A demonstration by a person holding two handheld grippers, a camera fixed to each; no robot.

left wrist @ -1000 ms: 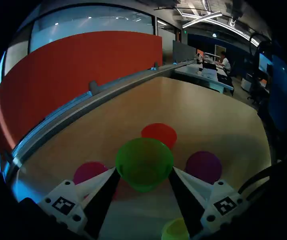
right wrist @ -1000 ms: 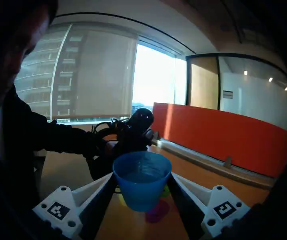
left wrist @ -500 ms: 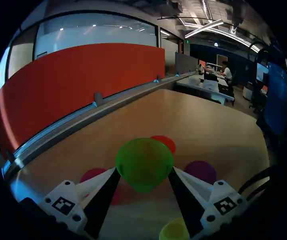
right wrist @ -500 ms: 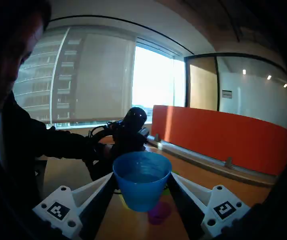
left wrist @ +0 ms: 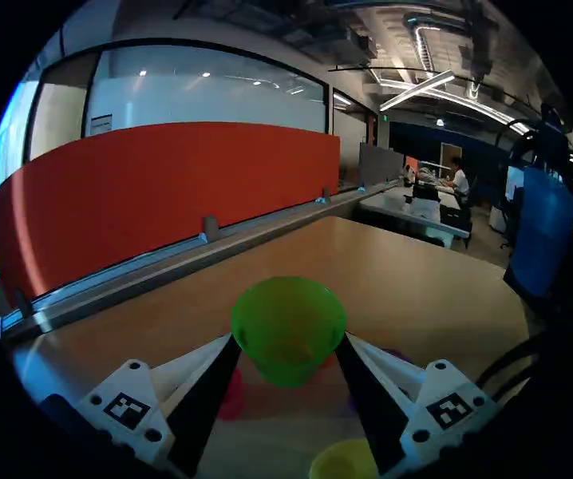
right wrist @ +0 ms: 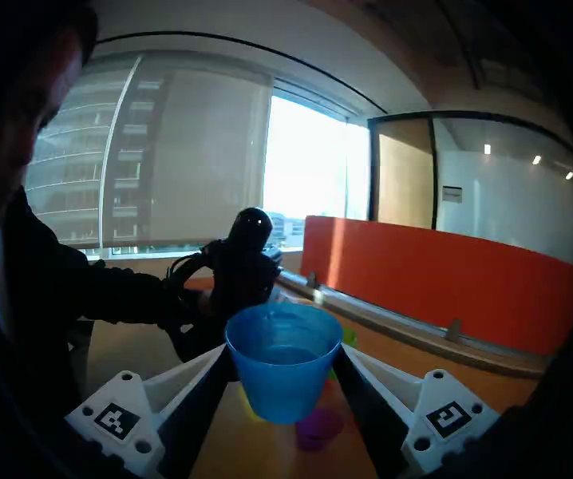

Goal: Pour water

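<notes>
1. Two cups are in the air, one in each gripper. The left gripper (left wrist: 288, 339) has its fingers (left wrist: 207, 379) closed partway, pressing on the green cup (left wrist: 288, 319) from both sides just under its rim. We judge this cup empty, since we see down to its bottom.
2. The right gripper (right wrist: 284, 355) pinches the blue cup (right wrist: 284, 387) the same way, with a finger against each side of its wall. The blue cup stands upright and level, with water (right wrist: 282, 350) resting in its lower part.
3. What changes over the last second is height. The green cup rises, and the table (left wrist: 414, 271) drops away beneath it.
   - The pink cup (left wrist: 233, 393), which sat clear to the lower left of the green cup, is now mostly tucked behind the near finger.
   - The yellow cup (left wrist: 342, 461) stays straight below the green cup.
   - In the right gripper view the left gripper climbs as well.
   - A sliver of green now peeks out just behind the blue cup's right edge. We take it for the green cup, close to the blue one.
4. We read this as the empty cup being lifted up to meet the full one.
   - The pour itself is not yet begun, because the water lies flat and the blue cup shows no tilt.
5. Next, we expect the blue cup's lip to go over the green cup's mouth and tip slowly.
   - Both cups hang over the table on a side pinch alone, so a quick tilt could slop water past the green cup.
</notes>
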